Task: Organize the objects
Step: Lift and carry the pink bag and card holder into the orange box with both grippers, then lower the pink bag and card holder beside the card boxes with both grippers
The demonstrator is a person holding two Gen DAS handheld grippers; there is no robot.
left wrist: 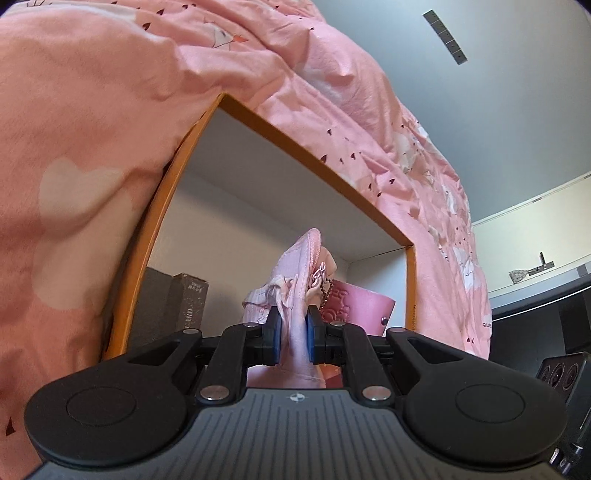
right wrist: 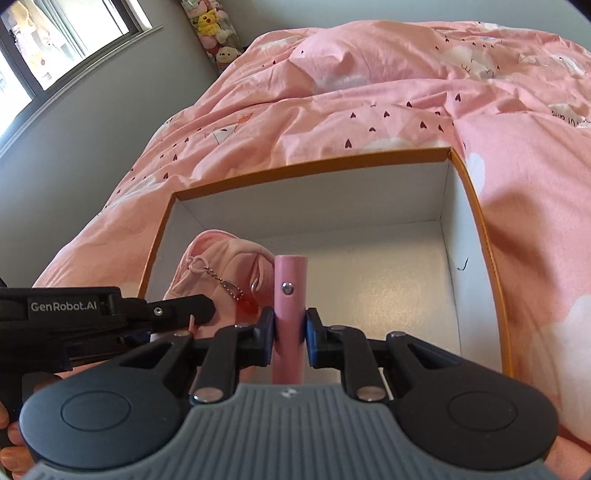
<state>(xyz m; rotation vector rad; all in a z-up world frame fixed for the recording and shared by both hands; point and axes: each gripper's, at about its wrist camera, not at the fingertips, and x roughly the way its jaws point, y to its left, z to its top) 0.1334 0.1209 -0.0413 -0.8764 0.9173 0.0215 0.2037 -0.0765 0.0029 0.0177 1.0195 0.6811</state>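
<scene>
An open box with an orange rim (left wrist: 280, 133) and white inside lies on a pink duvet. My left gripper (left wrist: 292, 332) is shut on a soft pink zip pouch (left wrist: 295, 273), which hangs over the box's left part; a bead chain with a red charm (right wrist: 247, 304) dangles from it. My right gripper (right wrist: 290, 332) is shut on a slim pink snap wallet (right wrist: 290, 280), seen edge-on above the box floor (right wrist: 388, 288). In the left wrist view the wallet (left wrist: 354, 306) shows just right of the pouch. The pouch (right wrist: 218, 258) and left gripper (right wrist: 195, 314) sit left of the right gripper.
Two dark boxes (left wrist: 184, 306) stand inside the box at its left wall. The pink duvet (right wrist: 369, 103) with small hearts surrounds the box. A window (right wrist: 55, 44) and plush toys (right wrist: 214, 29) are beyond the bed. A dark phone-like device (left wrist: 561, 373) is at the right. A person's fingers (right wrist: 11, 443) show.
</scene>
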